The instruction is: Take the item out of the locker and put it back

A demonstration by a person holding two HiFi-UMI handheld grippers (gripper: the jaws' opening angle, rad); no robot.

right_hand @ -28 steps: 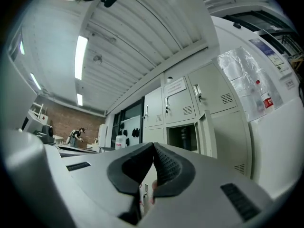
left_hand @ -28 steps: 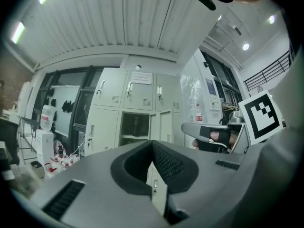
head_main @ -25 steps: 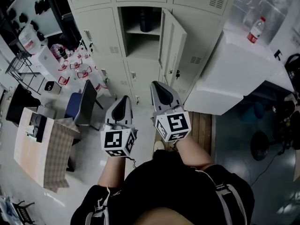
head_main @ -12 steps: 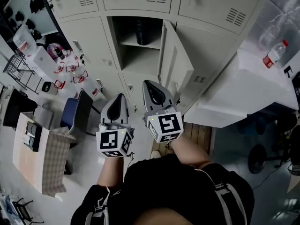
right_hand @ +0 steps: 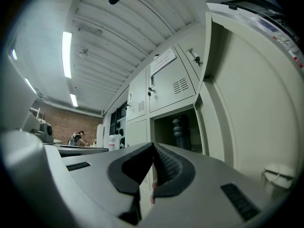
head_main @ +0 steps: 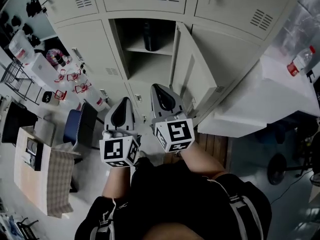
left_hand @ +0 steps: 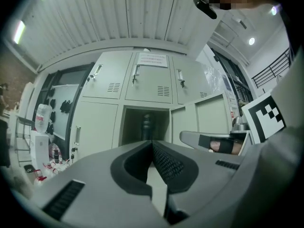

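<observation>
Here, the left gripper (head_main: 123, 103) has its fingers pressed together, with nothing between them. Ahead, the dark bottle (head_main: 149, 36) stands upright on the top shelf (head_main: 137, 49) of the open locker (head_main: 150, 66), well apart from both grippers. The right gripper (head_main: 159, 90) is pressed together and empty too, near the locker door (head_main: 190, 74). To do this well, one gripper should likely spread its fingers first, go in clear of the door, and pinch the bottle round its middle. The paper (left_hand: 152, 59) on a top locker is too small to read.

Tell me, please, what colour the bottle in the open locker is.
The bottle looks black; right gripper view.
</observation>
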